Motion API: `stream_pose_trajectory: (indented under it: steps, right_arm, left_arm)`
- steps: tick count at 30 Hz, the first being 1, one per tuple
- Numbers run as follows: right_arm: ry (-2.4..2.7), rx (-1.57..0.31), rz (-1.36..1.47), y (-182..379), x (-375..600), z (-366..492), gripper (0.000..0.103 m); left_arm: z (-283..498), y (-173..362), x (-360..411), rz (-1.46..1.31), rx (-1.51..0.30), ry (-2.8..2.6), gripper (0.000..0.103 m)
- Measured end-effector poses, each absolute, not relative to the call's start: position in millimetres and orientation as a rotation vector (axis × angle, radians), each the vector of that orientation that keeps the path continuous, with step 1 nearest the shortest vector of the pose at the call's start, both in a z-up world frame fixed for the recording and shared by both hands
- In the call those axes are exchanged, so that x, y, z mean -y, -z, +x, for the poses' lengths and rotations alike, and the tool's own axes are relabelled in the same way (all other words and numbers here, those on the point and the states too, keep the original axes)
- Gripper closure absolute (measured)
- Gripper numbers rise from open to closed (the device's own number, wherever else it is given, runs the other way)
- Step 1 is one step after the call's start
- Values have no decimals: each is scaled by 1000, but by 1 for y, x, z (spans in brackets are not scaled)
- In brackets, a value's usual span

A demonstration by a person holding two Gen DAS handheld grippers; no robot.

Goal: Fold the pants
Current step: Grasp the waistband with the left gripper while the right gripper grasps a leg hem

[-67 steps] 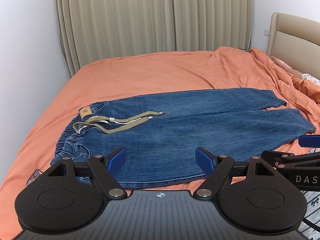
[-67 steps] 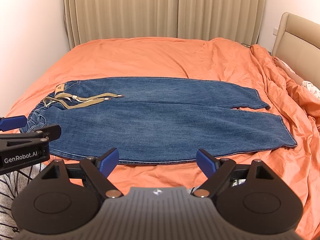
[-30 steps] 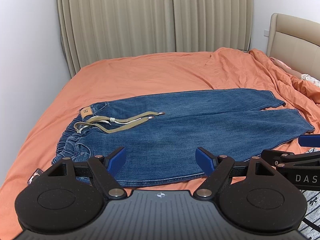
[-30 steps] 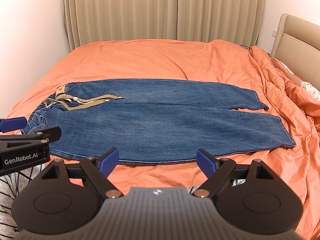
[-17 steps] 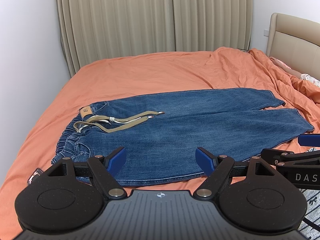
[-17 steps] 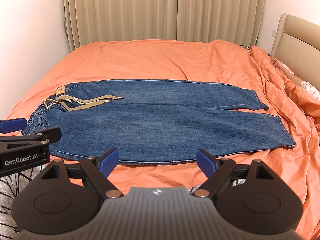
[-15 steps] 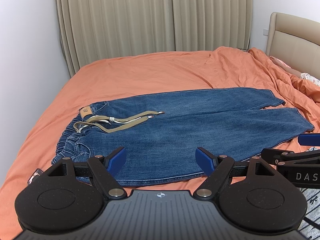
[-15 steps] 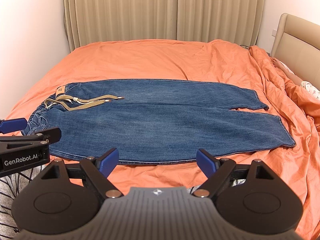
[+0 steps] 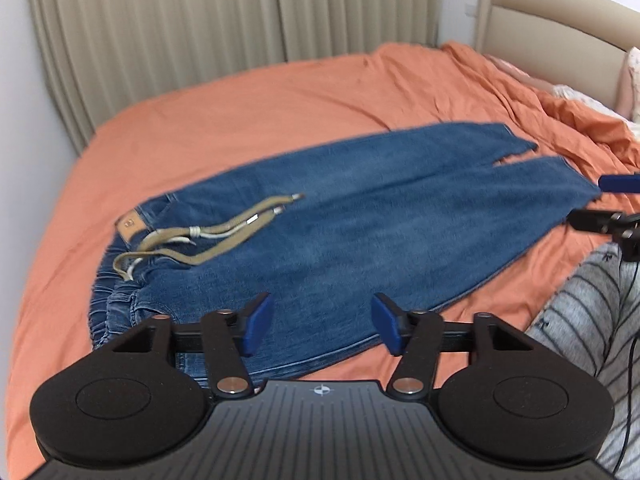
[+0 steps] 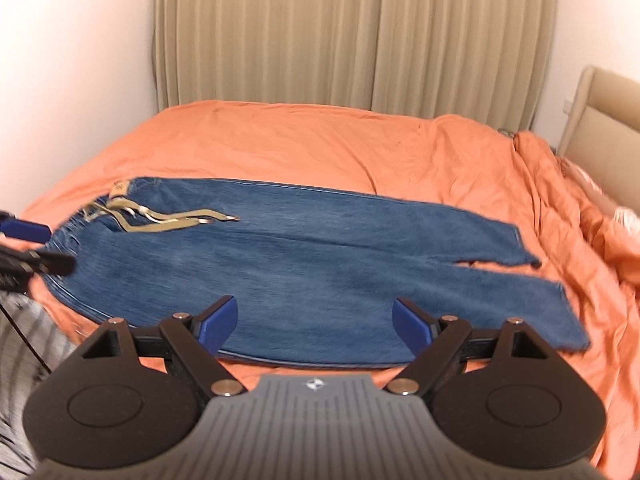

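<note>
A pair of blue jeans (image 9: 360, 224) lies flat across the orange bed, waistband to the left with a tan drawstring (image 9: 216, 236) on top and leg hems to the right. My left gripper (image 9: 322, 330) hovers above the near edge of the jeans close to the waistband; its jaws are closing and nothing sits between them. In the right wrist view the jeans (image 10: 320, 264) stretch from left to right, and my right gripper (image 10: 314, 326) stands open over the near edge of the legs, holding nothing. Each gripper shows at the edge of the other's view.
The orange bedsheet (image 10: 320, 148) is rumpled at the right near a beige headboard (image 9: 560, 36). Beige curtains (image 10: 352, 32) hang behind the bed, with a white wall at left. A person's grey striped clothing (image 9: 592, 320) is at the near bed edge.
Both grippers have moved in closer over the jeans and tilted, so the jeans look larger and slanted. The left gripper's jaws have narrowed; the right jaws stay wide.
</note>
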State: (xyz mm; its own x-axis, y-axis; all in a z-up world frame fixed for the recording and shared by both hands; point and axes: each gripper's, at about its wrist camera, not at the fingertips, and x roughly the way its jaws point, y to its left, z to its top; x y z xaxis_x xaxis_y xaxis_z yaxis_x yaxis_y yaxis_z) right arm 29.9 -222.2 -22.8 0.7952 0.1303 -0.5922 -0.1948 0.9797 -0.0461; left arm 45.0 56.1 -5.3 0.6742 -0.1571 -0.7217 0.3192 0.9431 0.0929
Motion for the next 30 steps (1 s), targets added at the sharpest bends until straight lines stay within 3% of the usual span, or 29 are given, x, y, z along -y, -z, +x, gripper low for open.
stream_pose_trajectory:
  steps: [2, 3, 4, 5, 8, 11, 17, 21, 24, 27, 30]
  right_arm:
    - [-204, -639, -109, 25, 231, 39, 23]
    - [-207, -659, -117, 27, 235, 45, 24]
    - [-210, -677, -125, 30, 240, 50, 28]
    - [-213, -691, -136, 33, 244, 56, 37]
    - [-204, -748, -156, 45, 256, 73, 51]
    - [-228, -795, -121, 55, 273, 87, 56]
    - [-263, -847, -31, 67, 306, 102, 55]
    - [-193, -868, -98, 69, 320, 109, 51]
    - [-154, -888, -95, 68, 337, 114, 53]
    - [-115, -917, -88, 63, 362, 121, 69]
    - [-62, -939, -82, 51, 396, 126, 79]
  left_arm:
    - [59, 8, -67, 239, -837, 310, 51]
    - [67, 10, -73, 248, -866, 335, 61]
    - [74, 13, -78, 259, -895, 356, 69]
    - [82, 18, -83, 282, -924, 371, 71]
    - [102, 41, -91, 442, -1022, 416, 71]
    - [113, 71, -100, 587, -1152, 457, 71]
    - [115, 115, -100, 760, -1277, 506, 70]
    - [110, 127, -93, 838, -1263, 531, 54]
    - [107, 131, -88, 892, -1269, 533, 52]
    - [100, 134, -82, 960, -1274, 503, 52]
    - [90, 128, -80, 981, -1240, 502, 80]
